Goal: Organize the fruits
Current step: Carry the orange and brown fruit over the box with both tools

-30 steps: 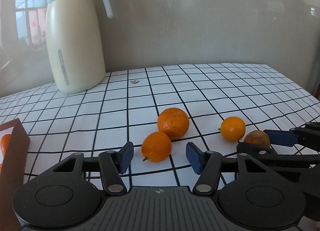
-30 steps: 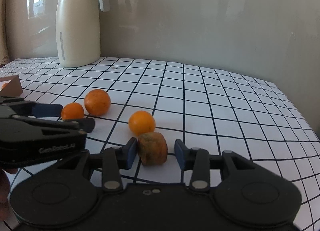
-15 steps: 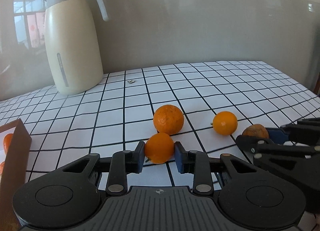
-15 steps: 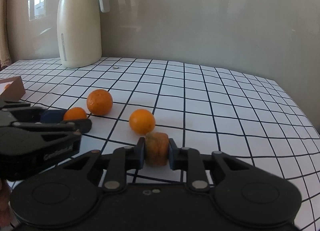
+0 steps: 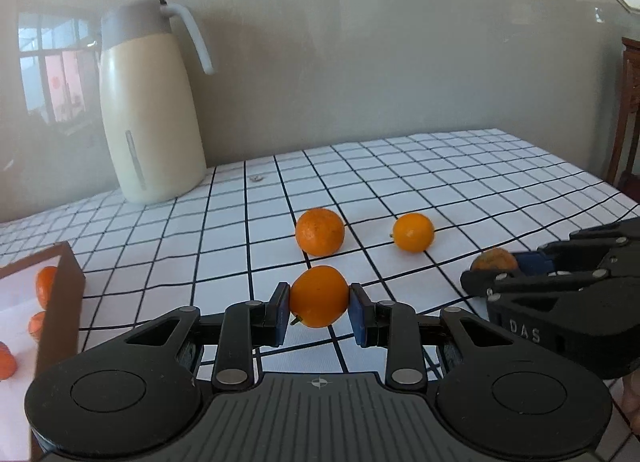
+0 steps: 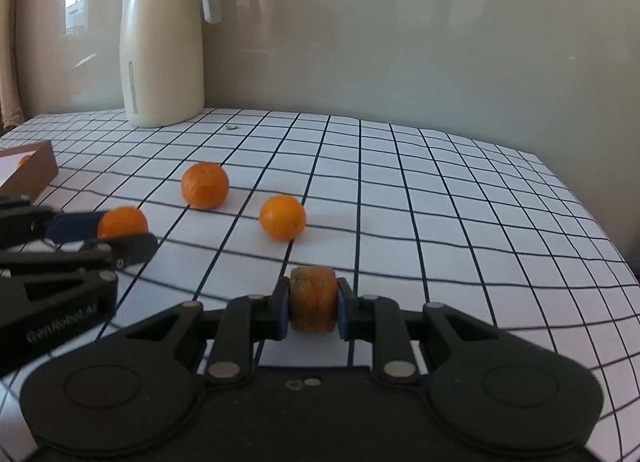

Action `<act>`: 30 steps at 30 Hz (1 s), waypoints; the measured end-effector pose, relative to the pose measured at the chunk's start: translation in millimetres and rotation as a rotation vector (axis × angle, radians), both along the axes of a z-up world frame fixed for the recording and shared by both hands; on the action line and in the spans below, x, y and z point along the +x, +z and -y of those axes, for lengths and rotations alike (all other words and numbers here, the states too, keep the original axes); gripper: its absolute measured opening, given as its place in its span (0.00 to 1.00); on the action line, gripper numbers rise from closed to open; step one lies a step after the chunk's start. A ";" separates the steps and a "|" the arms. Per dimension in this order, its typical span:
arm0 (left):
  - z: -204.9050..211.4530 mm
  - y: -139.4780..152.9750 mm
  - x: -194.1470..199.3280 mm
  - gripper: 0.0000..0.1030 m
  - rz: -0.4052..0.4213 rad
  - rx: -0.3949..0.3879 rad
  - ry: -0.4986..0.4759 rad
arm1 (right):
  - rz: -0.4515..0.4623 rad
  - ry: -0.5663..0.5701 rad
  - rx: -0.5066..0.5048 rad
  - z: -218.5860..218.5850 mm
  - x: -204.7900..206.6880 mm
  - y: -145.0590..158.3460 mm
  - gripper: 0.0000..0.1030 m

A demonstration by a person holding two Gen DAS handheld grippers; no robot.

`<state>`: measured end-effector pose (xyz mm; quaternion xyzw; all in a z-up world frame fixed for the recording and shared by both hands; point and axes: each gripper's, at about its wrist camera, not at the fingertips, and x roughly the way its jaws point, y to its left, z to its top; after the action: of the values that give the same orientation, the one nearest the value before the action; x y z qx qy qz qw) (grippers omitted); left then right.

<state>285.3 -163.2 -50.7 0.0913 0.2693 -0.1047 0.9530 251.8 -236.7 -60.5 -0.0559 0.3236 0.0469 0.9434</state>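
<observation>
My left gripper is shut on a small smooth orange and holds it just above the checked tablecloth; it also shows in the right wrist view. My right gripper is shut on a brownish, blemished orange, squeezed flat between the pads; in the left wrist view this fruit sits at the right. Two oranges lie loose on the cloth: a larger rough one and a smaller smooth one.
A brown box with several oranges inside stands at the left edge; it also shows in the right wrist view. A tall cream thermos jug stands at the back by the wall. A small pale object lies near it.
Both grippers closed on their fruits: the left on the small orange, the right on the blemished one. Both have since lifted slightly and drawn back from the loose oranges.
</observation>
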 end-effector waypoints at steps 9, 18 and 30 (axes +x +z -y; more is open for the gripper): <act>-16.3 1.6 -40.8 0.30 -0.017 -0.010 0.008 | 0.014 -0.008 0.017 -2.7 -38.9 6.7 0.13; -34.7 9.9 -75.8 0.30 0.007 0.003 0.021 | 0.042 -0.002 0.021 -10.6 -70.5 16.2 0.13; -70.1 24.6 -119.1 0.30 0.054 -0.014 0.063 | 0.071 0.069 0.016 -36.2 -112.0 23.3 0.13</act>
<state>166.2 -93.2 -26.1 0.0789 0.2456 -0.0741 0.9633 139.7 -200.5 -37.2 -0.0611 0.2875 0.0801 0.9525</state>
